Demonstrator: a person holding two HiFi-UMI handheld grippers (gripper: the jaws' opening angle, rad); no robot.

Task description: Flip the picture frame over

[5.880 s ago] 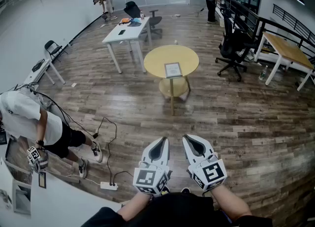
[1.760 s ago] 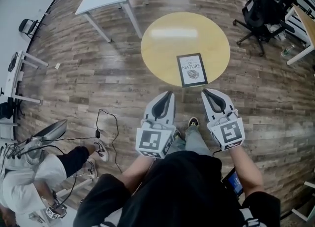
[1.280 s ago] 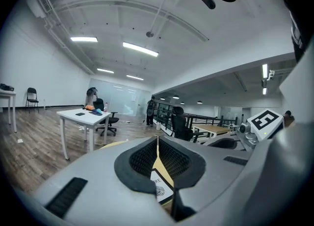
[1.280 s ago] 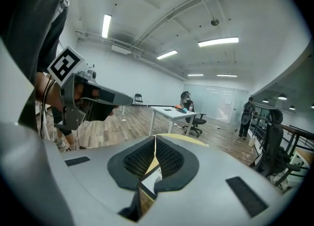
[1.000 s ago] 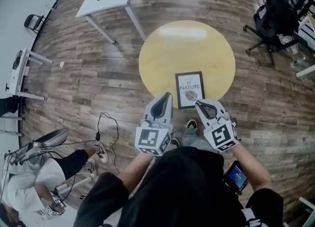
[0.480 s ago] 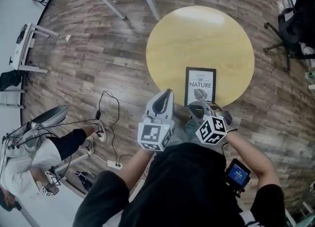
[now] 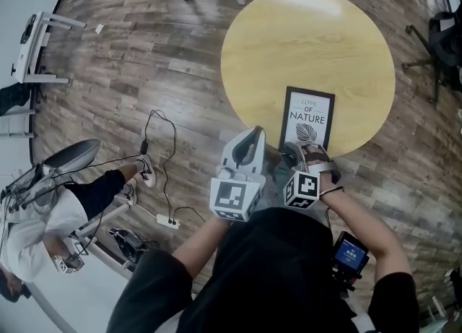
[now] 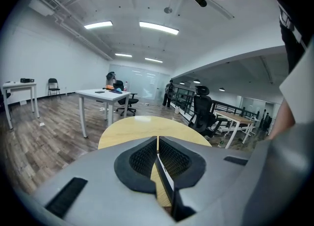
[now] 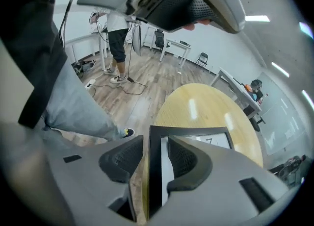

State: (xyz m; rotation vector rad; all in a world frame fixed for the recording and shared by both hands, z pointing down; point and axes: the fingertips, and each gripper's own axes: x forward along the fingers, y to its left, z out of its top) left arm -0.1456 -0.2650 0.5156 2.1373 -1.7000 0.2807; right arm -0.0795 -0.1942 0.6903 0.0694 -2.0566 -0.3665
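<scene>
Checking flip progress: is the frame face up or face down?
Face up: the frame lies on the table, its print showing.

The only readable words stand in the picture frame (image 7: 309, 118), which lies at about five o'clock on the round table (image 7: 289, 35) in the head view. On its white sheet, dark capitals in three lines read "LOVE", "OF", "NATURE". The top line is small and only just legible, and the bottom line is the largest. A leaf drawing (image 7: 306, 133) sits below them, toward six o'clock.

The left gripper (image 7: 252, 133) carries a black-and-white square marker (image 7: 232, 198), and the right gripper (image 7: 297, 151) a second marker (image 7: 301, 187). Both are patterns without letters.

A small blue screen (image 7: 350, 253), at four o'clock from the grippers, is too small to read. In the right gripper view the sheet shows only one dark stroke, not legible.
</scene>
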